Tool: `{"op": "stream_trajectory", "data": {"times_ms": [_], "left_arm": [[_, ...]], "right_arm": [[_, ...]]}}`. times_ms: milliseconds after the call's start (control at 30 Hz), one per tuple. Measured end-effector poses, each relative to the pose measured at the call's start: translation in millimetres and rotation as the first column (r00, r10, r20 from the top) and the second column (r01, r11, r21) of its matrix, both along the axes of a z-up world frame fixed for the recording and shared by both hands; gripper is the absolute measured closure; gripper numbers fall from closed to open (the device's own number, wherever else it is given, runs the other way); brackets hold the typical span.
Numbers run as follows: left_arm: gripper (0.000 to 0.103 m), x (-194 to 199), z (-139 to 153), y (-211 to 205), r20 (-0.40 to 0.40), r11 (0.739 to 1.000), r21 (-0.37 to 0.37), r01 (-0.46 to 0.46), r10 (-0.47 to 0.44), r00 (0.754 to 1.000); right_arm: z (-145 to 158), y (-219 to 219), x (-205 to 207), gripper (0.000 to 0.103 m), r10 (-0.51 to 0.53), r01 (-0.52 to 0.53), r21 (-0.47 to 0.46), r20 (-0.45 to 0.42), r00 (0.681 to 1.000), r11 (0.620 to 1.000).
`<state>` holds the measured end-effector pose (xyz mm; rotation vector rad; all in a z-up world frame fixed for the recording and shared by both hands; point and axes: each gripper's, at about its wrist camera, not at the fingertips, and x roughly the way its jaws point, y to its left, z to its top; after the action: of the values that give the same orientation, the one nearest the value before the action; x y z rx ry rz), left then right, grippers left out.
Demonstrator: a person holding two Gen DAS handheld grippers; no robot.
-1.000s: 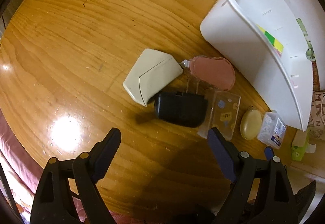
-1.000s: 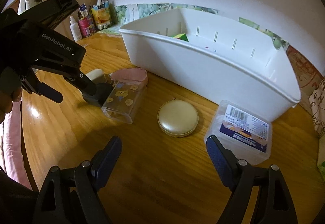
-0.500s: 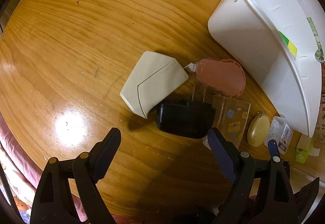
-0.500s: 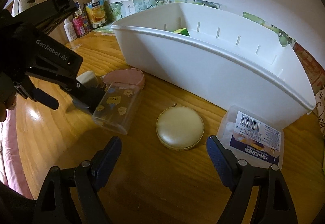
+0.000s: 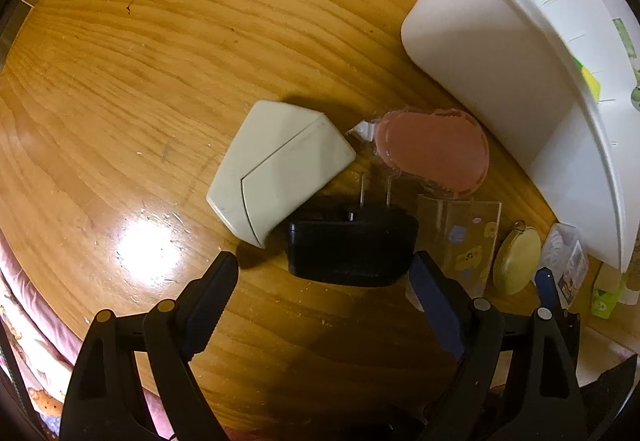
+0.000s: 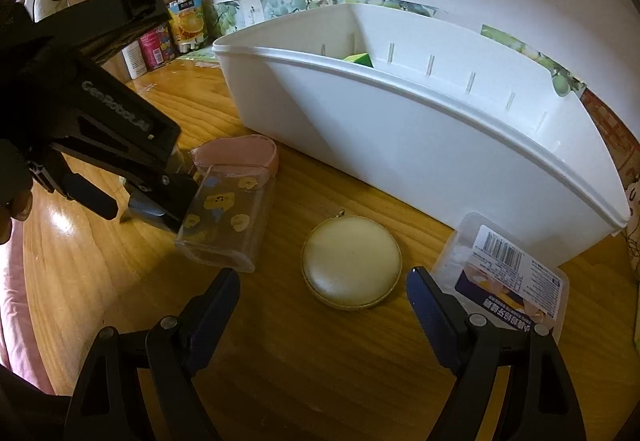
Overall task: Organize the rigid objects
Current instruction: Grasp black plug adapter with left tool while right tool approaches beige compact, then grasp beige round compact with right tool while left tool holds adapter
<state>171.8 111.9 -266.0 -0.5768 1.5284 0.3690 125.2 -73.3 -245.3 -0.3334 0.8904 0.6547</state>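
In the left wrist view my left gripper (image 5: 324,293) is open, just short of a black plug adapter (image 5: 350,247) that lies on the wooden table (image 5: 160,81) between a cream box (image 5: 276,169) and a clear flower-print case (image 5: 464,241). A pink-lidded container (image 5: 434,151) lies behind them. In the right wrist view my right gripper (image 6: 322,299) is open, its fingers either side of a round gold compact (image 6: 351,267). The clear case (image 6: 226,219) is left of it, a labelled clear box (image 6: 508,275) right. The left gripper (image 6: 160,213) shows at the left there.
A large white bin (image 6: 420,129) stands behind the objects, with a green-yellow item (image 6: 360,59) inside; it also shows in the left wrist view (image 5: 532,81). Bottles and packets (image 6: 160,45) stand at the table's back left corner. A pink cloth (image 5: 24,281) hangs at the table edge.
My left gripper has moved forward and down toward the black adapter. My right gripper has moved closer to the gold compact, which now sits between its fingers.
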Motion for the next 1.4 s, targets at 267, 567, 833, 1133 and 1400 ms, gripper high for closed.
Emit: {"op": "stream_trajectory", "data": {"times_ms": [267, 567, 833, 1133, 1400], "left_arm": [[0.015, 19, -11, -4, -0.025, 1.000, 0.027, 0.009, -0.008, 1.000], [0.030, 32, -10, -16, -0.040, 0.996, 0.077, 0.050, -0.047, 0.998], [0.038, 35, -10, -20, -0.050, 0.993, 0.093, 0.071, -0.067, 0.997], [0.038, 27, -10, -12, -0.068, 0.994, 0.076, 0.076, -0.071, 0.995], [0.038, 14, -14, -6, -0.079, 0.995, 0.066, 0.076, -0.071, 0.994]], "right_arm": [[-2, 5, -2, 0.017, 0.039, -0.039, -0.009, 0.018, 0.999, 0.999], [-6, 9, 8, 0.017, 0.029, -0.028, -0.011, 0.026, 0.999, 1.000], [-11, 12, 16, 0.019, 0.015, -0.015, -0.005, 0.014, 1.000, 1.000], [-10, 17, 24, 0.034, -0.008, 0.008, 0.014, 0.009, 1.000, 1.000], [-10, 17, 26, 0.042, -0.010, 0.010, 0.015, 0.000, 1.000, 1.000]]}}
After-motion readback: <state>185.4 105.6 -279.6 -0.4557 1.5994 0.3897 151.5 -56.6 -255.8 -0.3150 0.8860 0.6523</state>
